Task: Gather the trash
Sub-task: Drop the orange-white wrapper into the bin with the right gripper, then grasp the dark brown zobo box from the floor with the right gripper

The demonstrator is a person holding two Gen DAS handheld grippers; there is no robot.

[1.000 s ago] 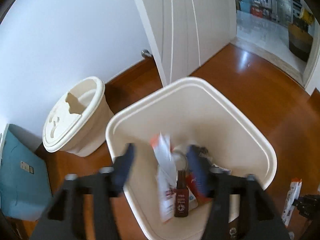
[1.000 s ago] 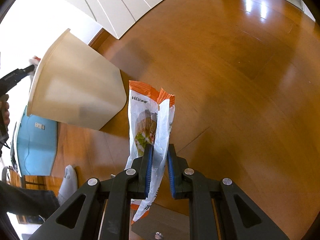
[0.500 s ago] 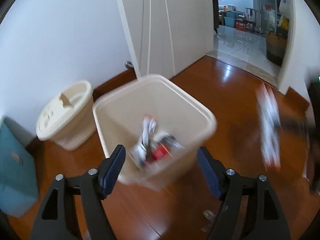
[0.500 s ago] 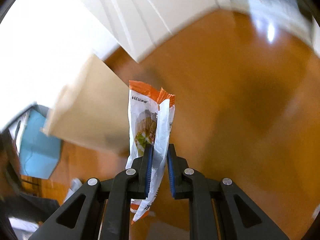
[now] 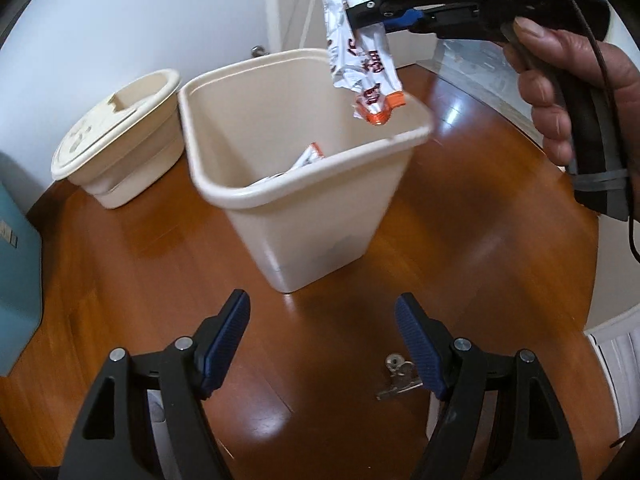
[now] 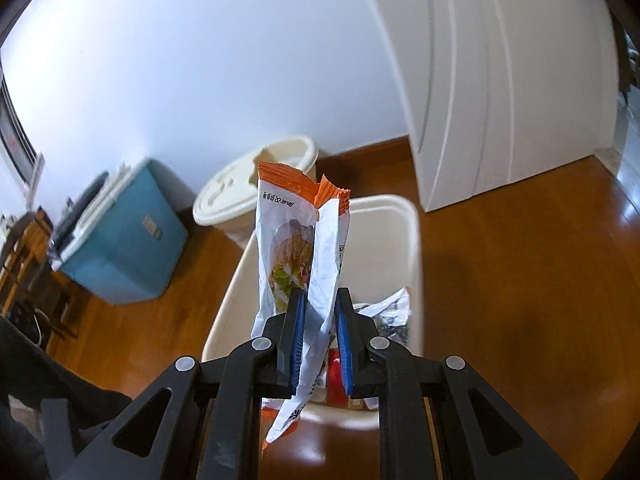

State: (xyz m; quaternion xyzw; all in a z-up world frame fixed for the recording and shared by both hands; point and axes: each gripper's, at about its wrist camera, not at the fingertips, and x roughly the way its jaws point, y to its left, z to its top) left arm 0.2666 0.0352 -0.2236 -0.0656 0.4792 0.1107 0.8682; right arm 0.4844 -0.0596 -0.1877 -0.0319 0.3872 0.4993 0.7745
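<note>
While the right tool (image 6: 318,344) is pinching the crumpled white-and-orange plastic snack wrapper (image 6: 298,252) flat between its blue pads, the wrapper is hanging over the open mouth of the cream square plastic waste bin (image 5: 320,216), toward the bin's 2 o'clock corner as the left wrist view shows it. In that view the person's hand (image 5: 576,92) is gripping the right tool's black handle at 2 o'clock, and the wrapper's lower orange end is dangling just above the rim. Judging from its creases and the way it is drooping, the wrapper is feather-light, limp and thin, probably slick film; it will likely flutter rather than drop straight, so letting go well inside the rim looks wiser than at the edge. The pads are holding it across its middle, which is keeping both ends free, and that looks like a sound place for something this floppy.

The left tool (image 5: 322,344) is standing spread, its jaws having just been widening with nothing between them, and it is pointing down at the glossy brown wooden floor (image 5: 460,240) in front of the bin. Other wrappers (image 5: 308,158) are already lying inside the bin. A cream round lidded container (image 5: 120,140) is sitting at the bin's 10 o'clock, and a small metal binder clip (image 5: 398,376) is lying on the floor at 5 o'clock, just beside the left tool's right pad.
</note>
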